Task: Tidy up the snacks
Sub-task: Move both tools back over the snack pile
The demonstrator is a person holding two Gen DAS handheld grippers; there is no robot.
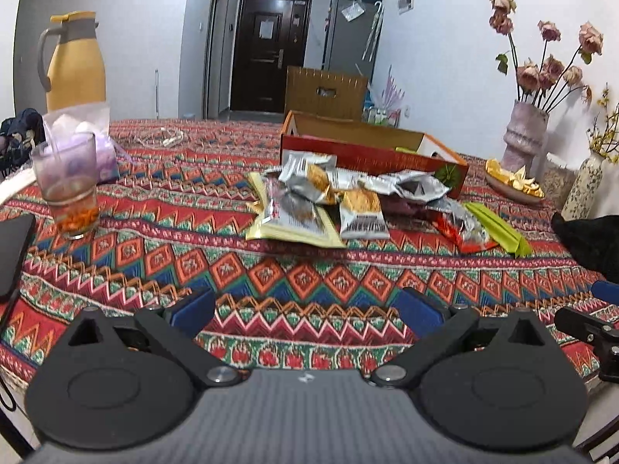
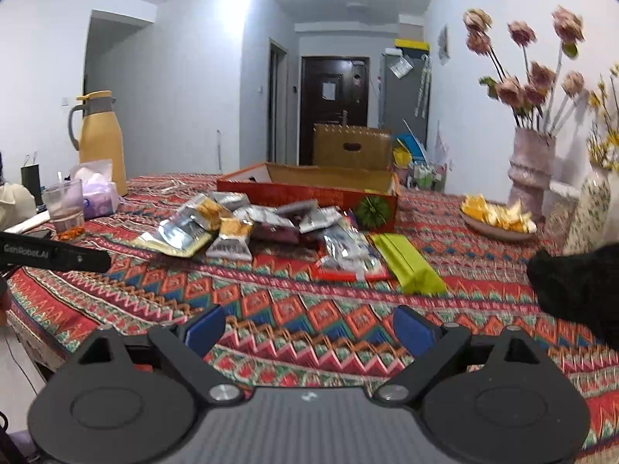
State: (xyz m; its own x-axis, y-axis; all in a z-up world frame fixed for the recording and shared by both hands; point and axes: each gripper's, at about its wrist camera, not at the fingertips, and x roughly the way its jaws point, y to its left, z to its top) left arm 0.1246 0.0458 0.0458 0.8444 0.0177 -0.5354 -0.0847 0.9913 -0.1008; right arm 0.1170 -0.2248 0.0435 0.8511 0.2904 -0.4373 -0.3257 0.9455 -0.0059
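Note:
A pile of snack packets [image 1: 329, 193] lies on the patterned tablecloth, in front of an open red cardboard box [image 1: 371, 158]. It holds silver and orange packets, a yellow-edged pack [image 1: 294, 224], a red pack [image 1: 460, 232] and a green pack [image 1: 499, 228]. The pile [image 2: 247, 224], the box [image 2: 309, 193] and the green pack [image 2: 406, 263] also show in the right wrist view. My left gripper [image 1: 305, 309] is open and empty, near the table's front edge, well short of the pile. My right gripper [image 2: 309, 328] is open and empty, also short of the pile.
A glass with a straw [image 1: 69, 189], a tissue pack [image 1: 96, 147] and a yellow jug [image 1: 75, 65] stand at the left. A phone [image 1: 11, 255] lies at the left edge. A plate of peels [image 1: 510, 181] and flower vases [image 1: 522, 135] stand at the right. A black object [image 2: 580, 290] sits near right.

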